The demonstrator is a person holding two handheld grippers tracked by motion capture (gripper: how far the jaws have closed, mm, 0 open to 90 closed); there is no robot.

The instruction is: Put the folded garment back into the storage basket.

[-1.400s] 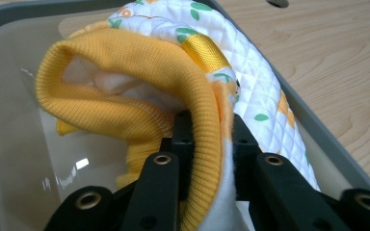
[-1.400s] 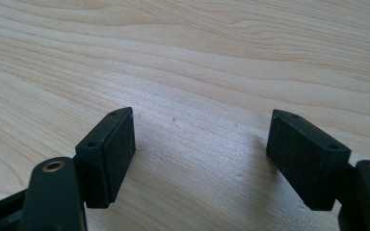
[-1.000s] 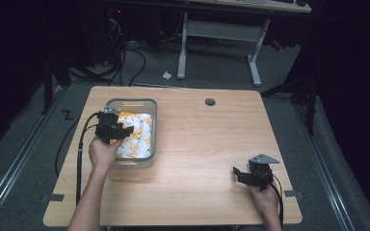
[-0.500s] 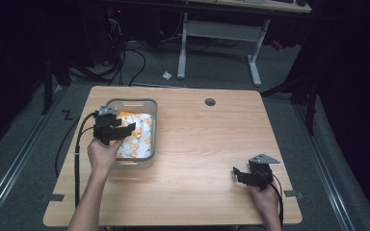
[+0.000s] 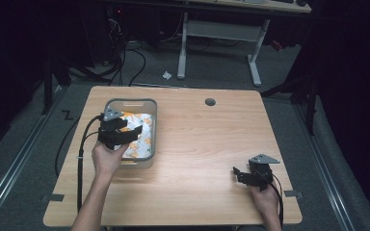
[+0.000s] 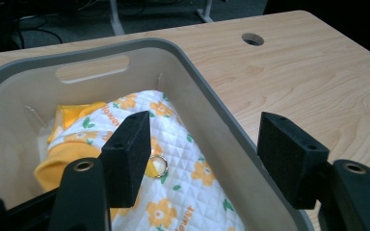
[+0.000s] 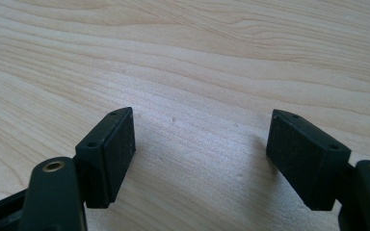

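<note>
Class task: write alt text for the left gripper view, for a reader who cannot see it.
The left gripper, jaws open, hangs over the right wall of a grey bin holding a white quilted garment with orange flowers and a small metal snap. A wooden table lies beyond.

My left hand-held gripper [image 5: 125, 136] and right hand-held gripper [image 5: 241, 174] are black, with blocky foam-padded jaws, brass-ringed screw holes, grey three-cornered plates and trailing black cables.

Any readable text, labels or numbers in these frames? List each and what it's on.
"flower" – orange letters printed on the quilted white floral cloth in the grey bin; one print partly hidden by a jaw of the left gripper, another cut to "ower".
Nothing legible on the table or the right gripper.
</note>
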